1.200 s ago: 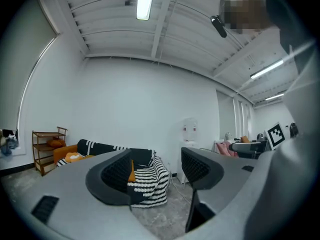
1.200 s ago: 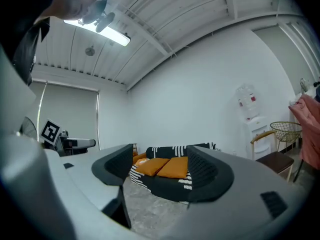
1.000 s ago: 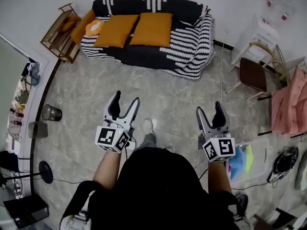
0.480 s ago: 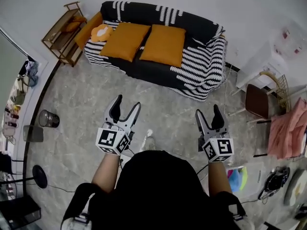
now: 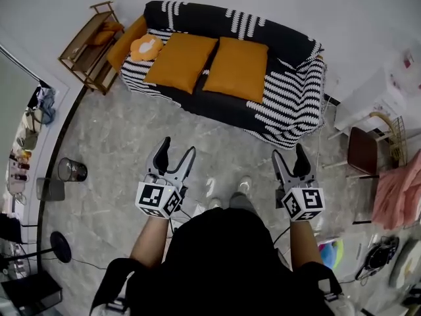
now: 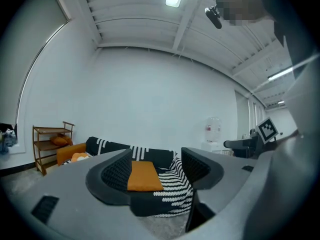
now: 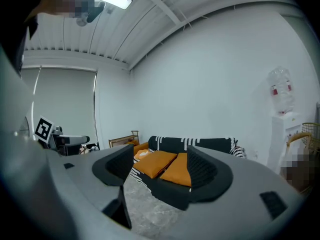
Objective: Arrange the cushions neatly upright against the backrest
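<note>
The black-and-white striped sofa stands across the floor ahead of me. Two large orange cushions lie flat on its seat, one on the left and one on the right. A small flower-shaped cushion and another orange cushion rest at the sofa's left arm. My left gripper and right gripper hang over the floor well short of the sofa, both open and empty. The left gripper view frames one orange cushion between the jaws; the right gripper view shows both cushions.
A wooden shelf stands left of the sofa. A dark bin sits on the floor at the left. A chair, a white cabinet and a pink cloth crowd the right side. A water dispenser stands by the wall.
Both grippers have advanced over the floor toward the sofa, which now looks larger and nearer. Their jaws have stayed open and empty.
</note>
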Available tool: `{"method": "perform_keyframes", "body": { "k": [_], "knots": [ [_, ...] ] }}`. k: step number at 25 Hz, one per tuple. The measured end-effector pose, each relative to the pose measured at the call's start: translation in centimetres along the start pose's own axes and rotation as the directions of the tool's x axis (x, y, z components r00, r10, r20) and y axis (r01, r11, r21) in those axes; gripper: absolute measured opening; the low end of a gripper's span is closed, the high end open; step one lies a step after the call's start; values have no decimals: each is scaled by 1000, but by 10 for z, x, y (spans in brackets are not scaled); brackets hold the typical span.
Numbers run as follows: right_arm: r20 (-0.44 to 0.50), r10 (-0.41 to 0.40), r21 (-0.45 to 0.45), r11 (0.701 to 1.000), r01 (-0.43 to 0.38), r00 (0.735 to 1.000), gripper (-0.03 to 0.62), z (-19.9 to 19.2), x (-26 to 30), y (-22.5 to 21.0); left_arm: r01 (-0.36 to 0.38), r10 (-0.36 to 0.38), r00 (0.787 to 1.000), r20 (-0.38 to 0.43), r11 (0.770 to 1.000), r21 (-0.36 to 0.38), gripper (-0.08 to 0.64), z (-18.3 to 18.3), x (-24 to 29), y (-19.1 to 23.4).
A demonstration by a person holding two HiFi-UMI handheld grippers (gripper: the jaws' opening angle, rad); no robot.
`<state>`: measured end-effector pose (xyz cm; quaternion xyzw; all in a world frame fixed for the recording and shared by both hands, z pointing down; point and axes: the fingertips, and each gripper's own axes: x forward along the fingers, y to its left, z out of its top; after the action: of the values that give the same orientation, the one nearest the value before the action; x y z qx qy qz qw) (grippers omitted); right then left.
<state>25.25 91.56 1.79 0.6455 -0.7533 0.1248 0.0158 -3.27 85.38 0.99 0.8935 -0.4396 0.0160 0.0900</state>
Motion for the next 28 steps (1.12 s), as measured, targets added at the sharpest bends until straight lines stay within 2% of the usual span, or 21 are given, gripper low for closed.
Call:
{"method": "perform_keyframes", "body": {
  "k": [7, 17, 22, 28],
  "knots": [
    [23, 25, -5, 1000, -25, 999, 342, 11, 88, -36, -35, 34, 999, 28, 999, 19, 310, 10, 65, 32],
    [62, 99, -11, 995, -99, 993, 342, 55, 231, -103, -79, 75, 993, 91, 996, 45, 310, 56, 207, 65],
    [79, 115, -7, 993, -114, 990, 367, 73, 269, -141, -69, 65, 991, 116, 997, 26, 333, 63, 274, 59],
    [62, 77, 43, 996, -80, 995, 377, 71, 298, -171, -32, 31, 998, 59, 999, 11, 345, 52, 328, 63]
  ]
}}
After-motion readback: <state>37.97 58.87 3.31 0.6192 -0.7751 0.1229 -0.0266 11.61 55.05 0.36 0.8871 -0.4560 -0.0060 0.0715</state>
